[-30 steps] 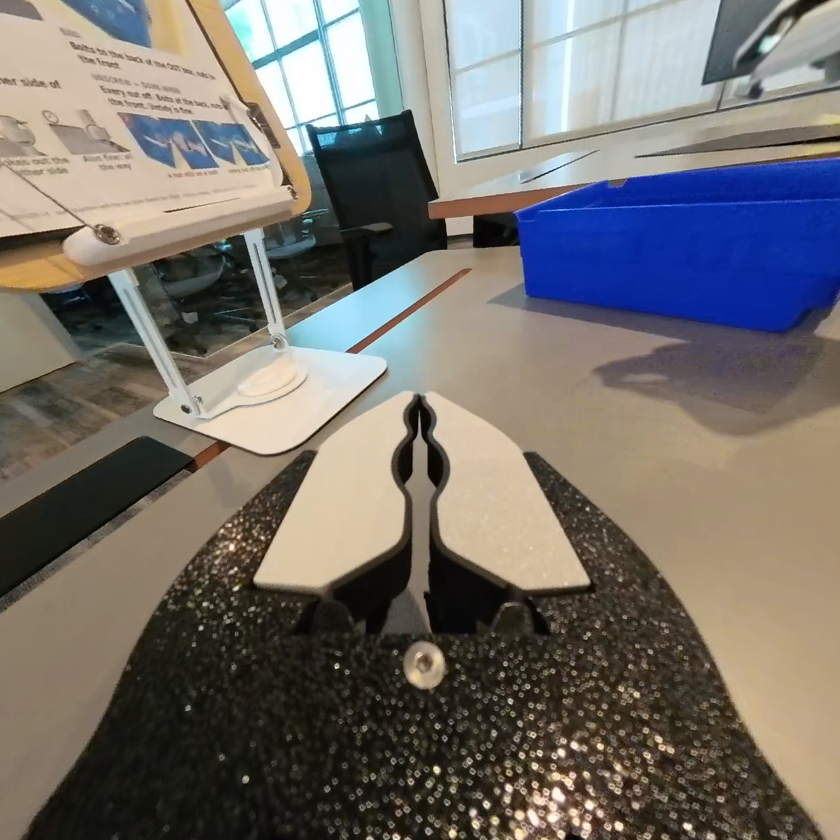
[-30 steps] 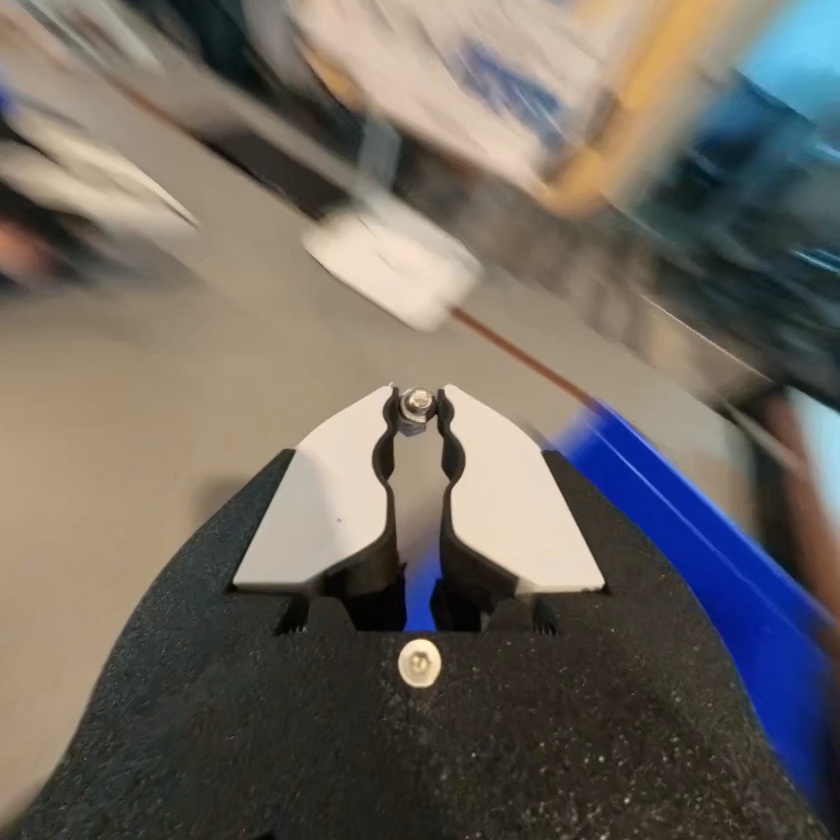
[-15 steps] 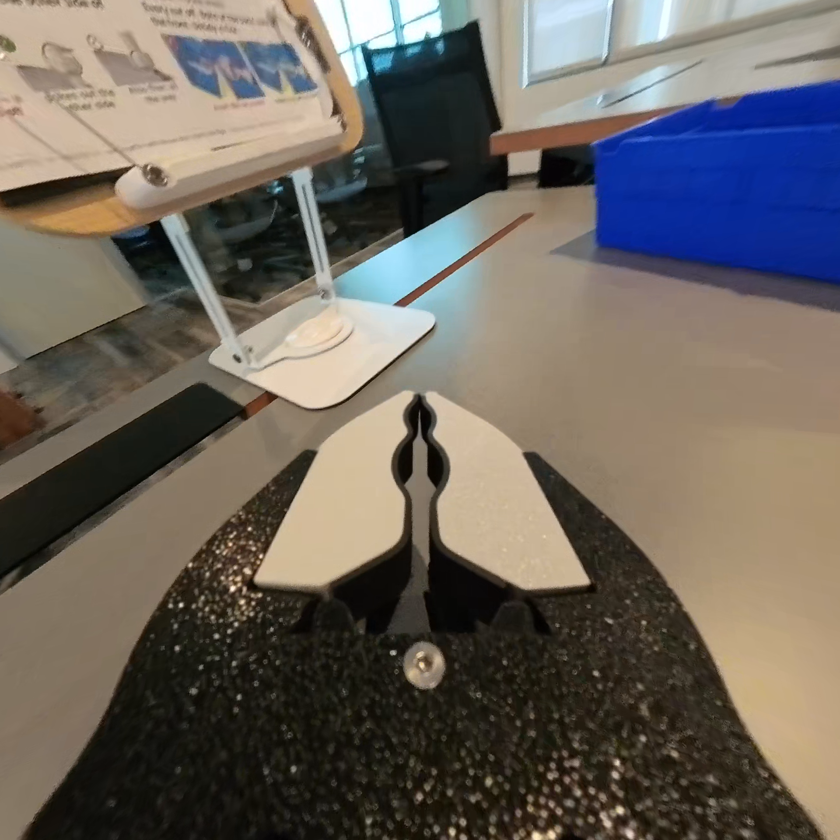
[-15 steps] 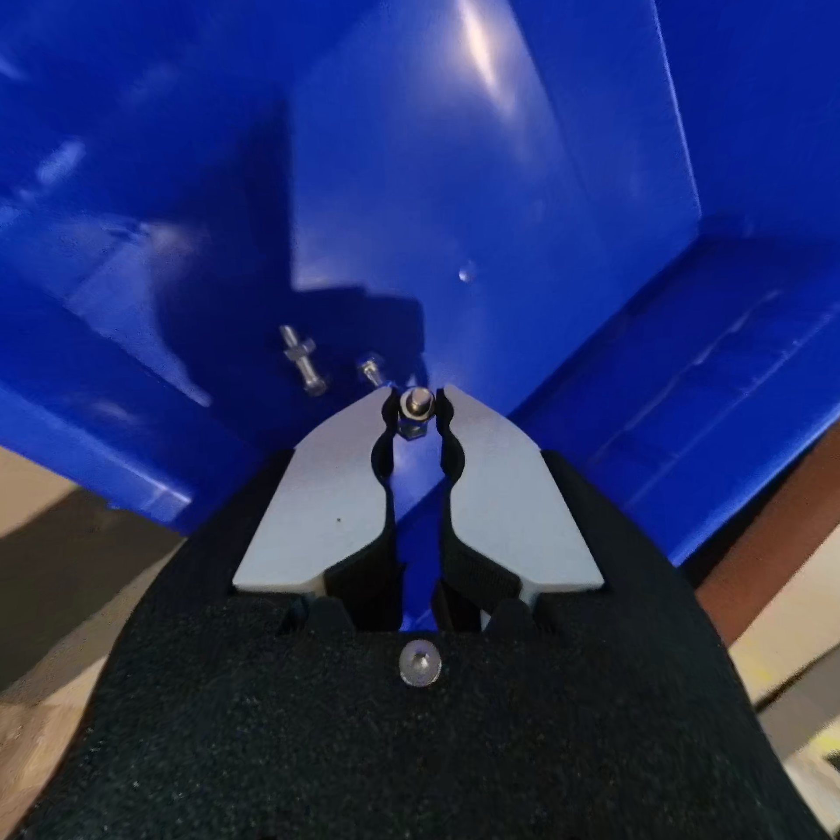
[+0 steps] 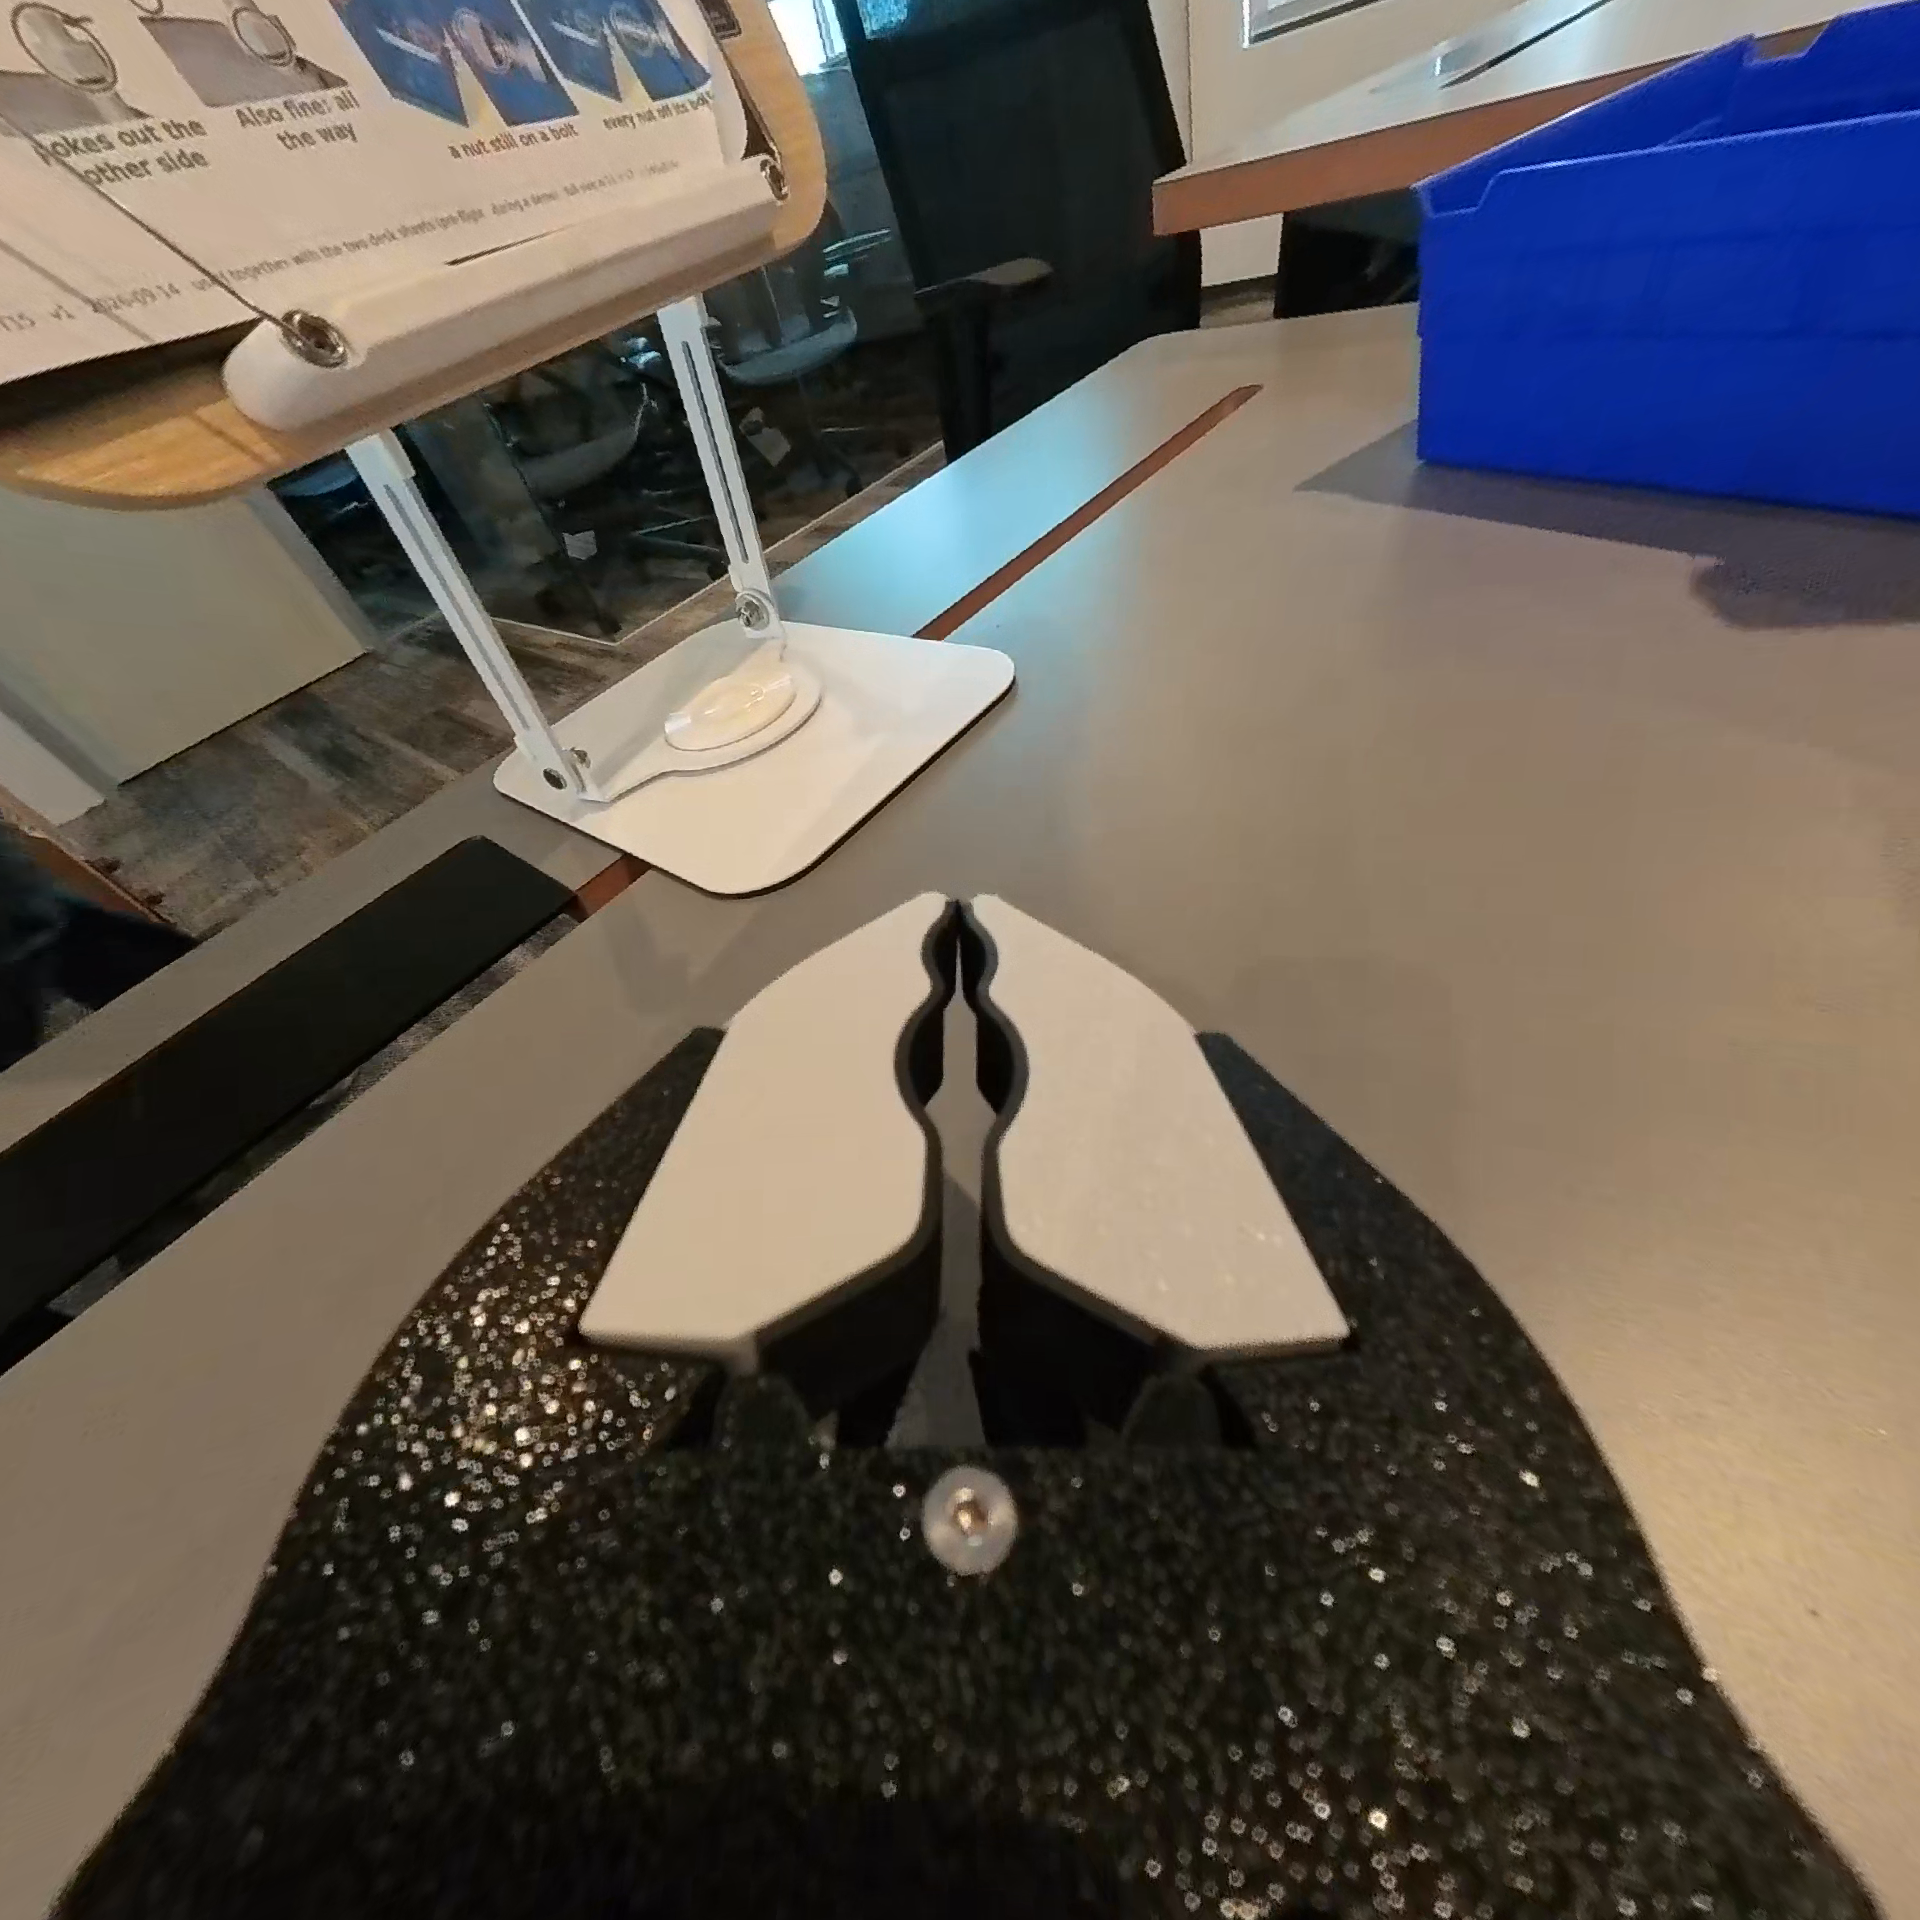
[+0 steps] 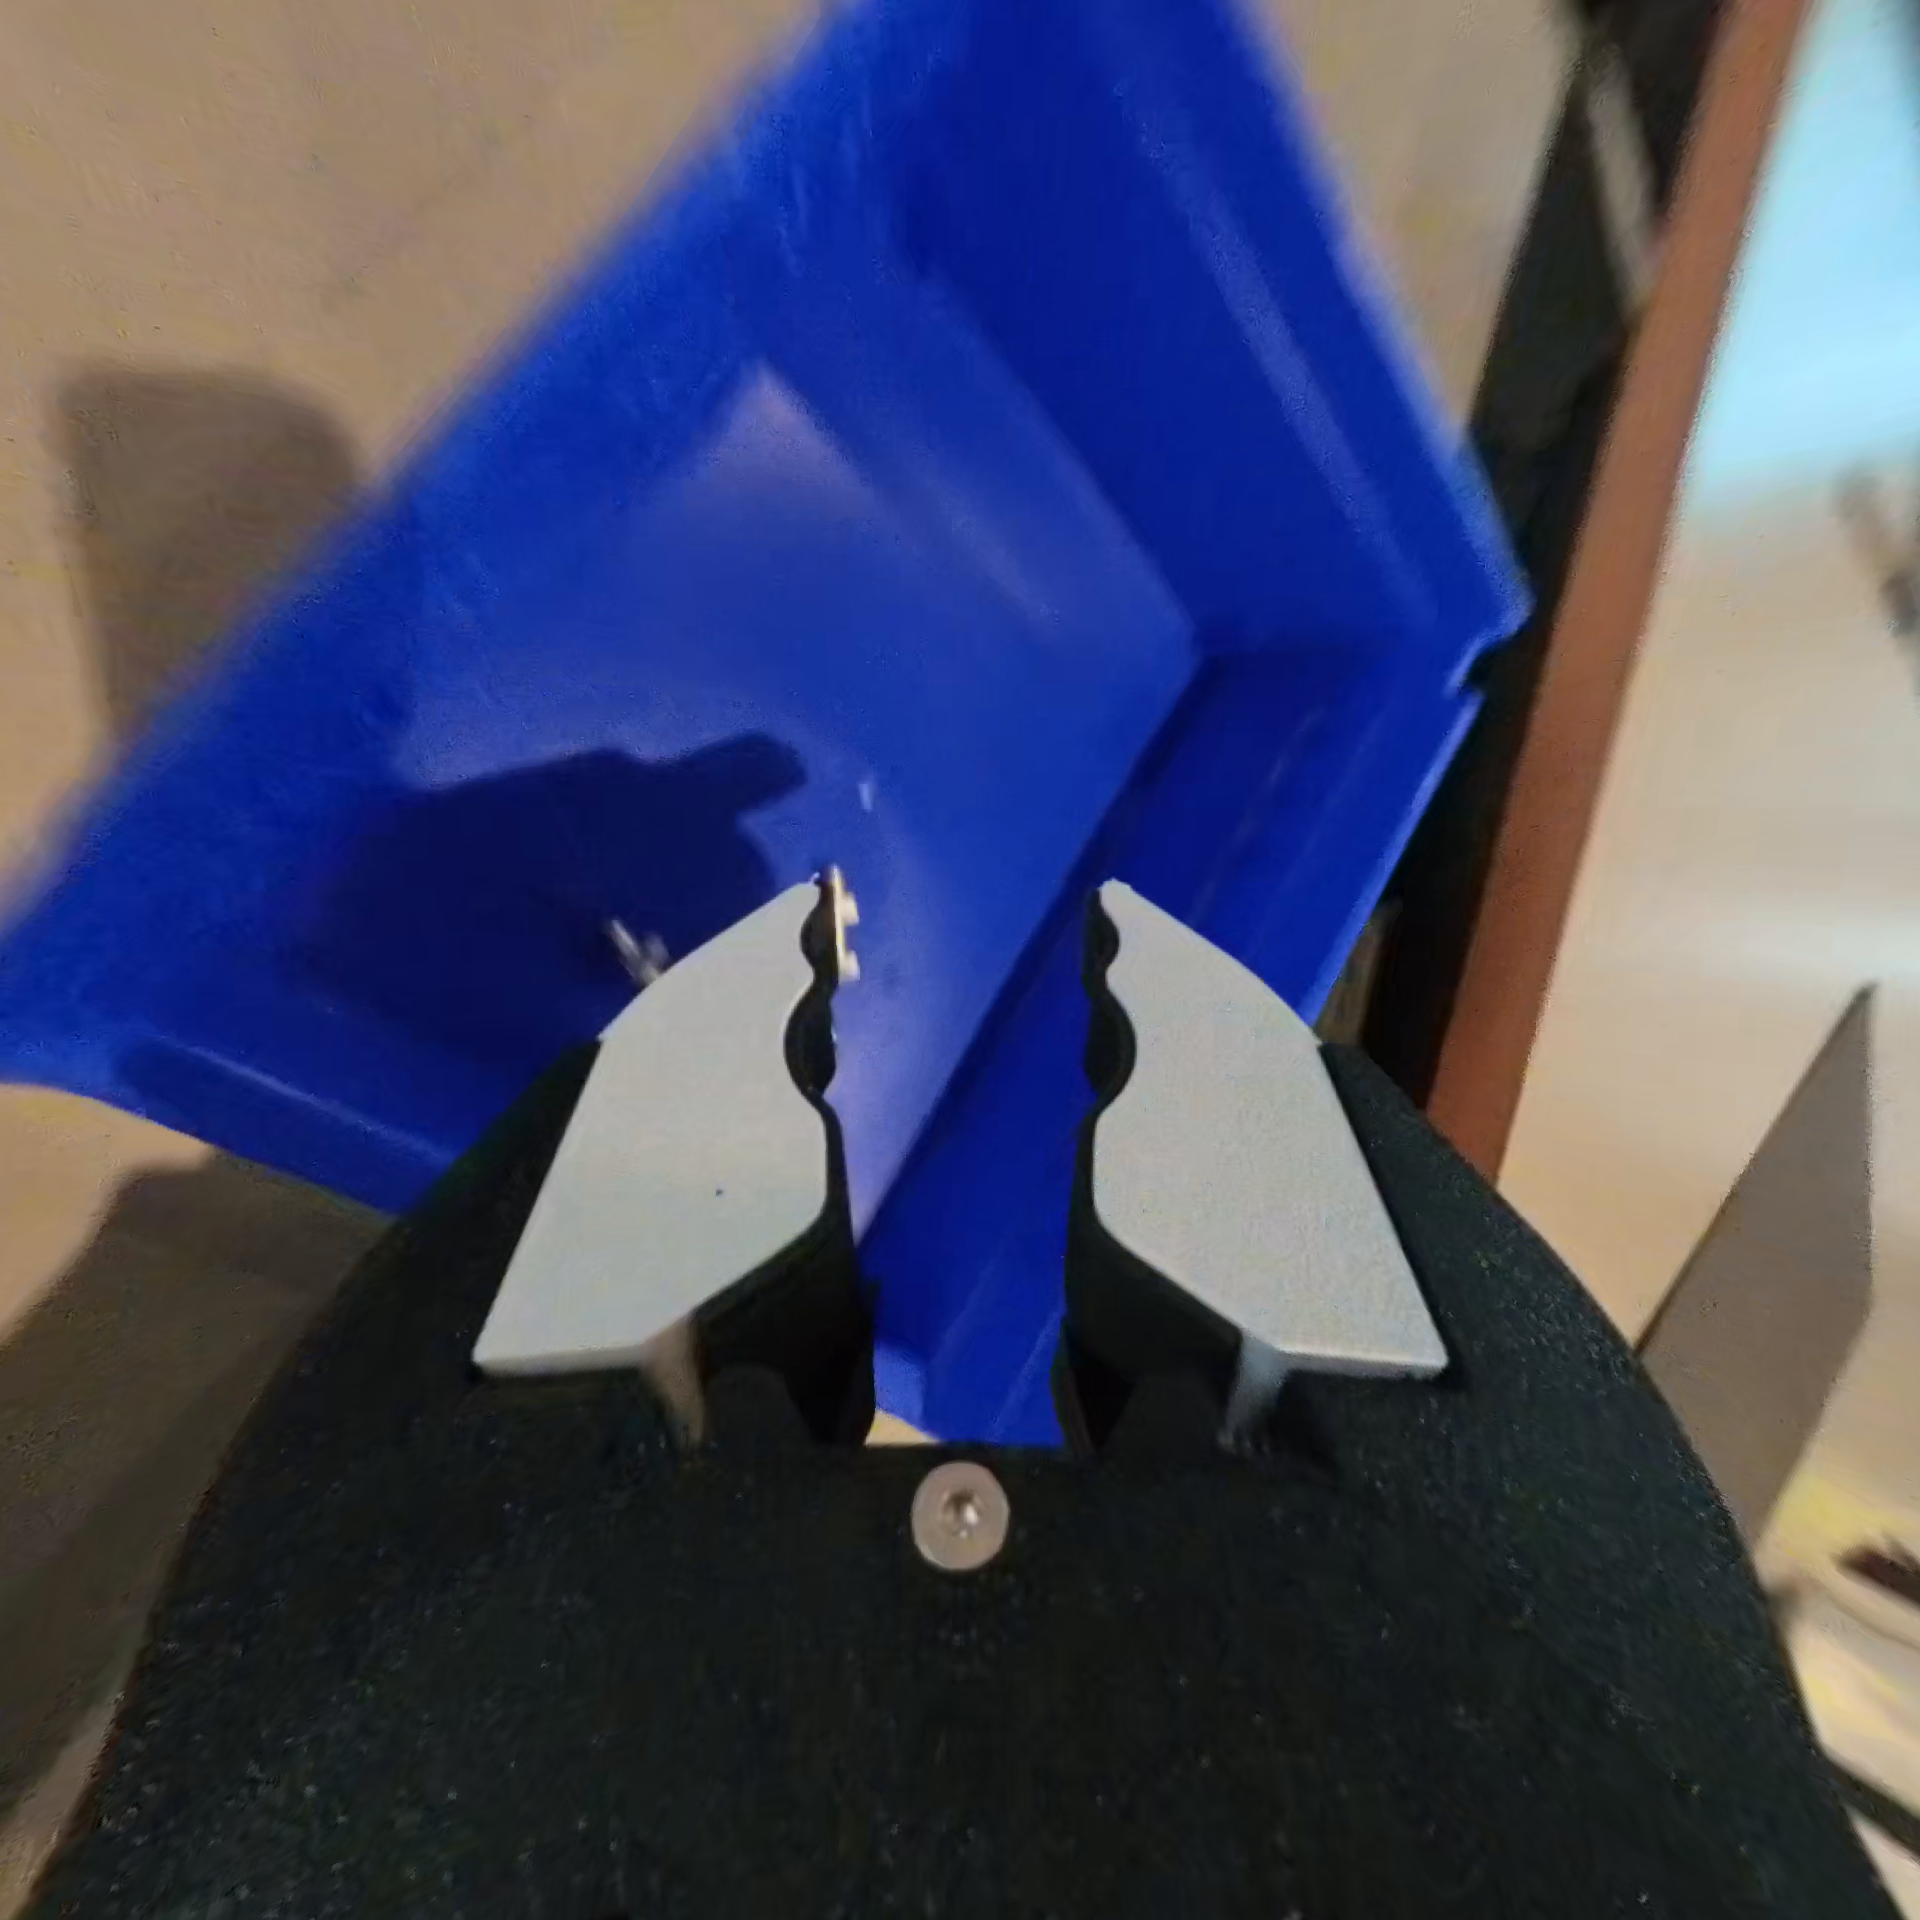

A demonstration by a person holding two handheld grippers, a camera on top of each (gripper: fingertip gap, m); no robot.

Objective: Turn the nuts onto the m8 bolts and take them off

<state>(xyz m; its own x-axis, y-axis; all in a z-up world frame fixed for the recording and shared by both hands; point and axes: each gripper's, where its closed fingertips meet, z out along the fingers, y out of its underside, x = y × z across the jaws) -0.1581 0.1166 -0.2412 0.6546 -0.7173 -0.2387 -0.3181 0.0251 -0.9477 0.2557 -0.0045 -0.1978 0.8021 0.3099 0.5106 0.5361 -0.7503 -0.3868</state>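
The left gripper (image 5: 957, 914) hangs low over the grey worktop (image 5: 1351, 883), its jaws closed tip to tip with nothing between them. Just ahead and to the left, a white stand (image 5: 769, 748) rests on the worktop near its edge, two slanted legs carrying a wooden board (image 5: 125, 457) with a printed sheet (image 5: 343, 135) clipped on it. A blue bin (image 5: 1662, 343) sits far right, well apart. A black chair (image 5: 1018, 177) stands beyond the worktop.

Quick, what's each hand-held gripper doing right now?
Left hand-held gripper: closed, empty.
Right hand-held gripper: open, holding nothing; bolt lies in the bin.
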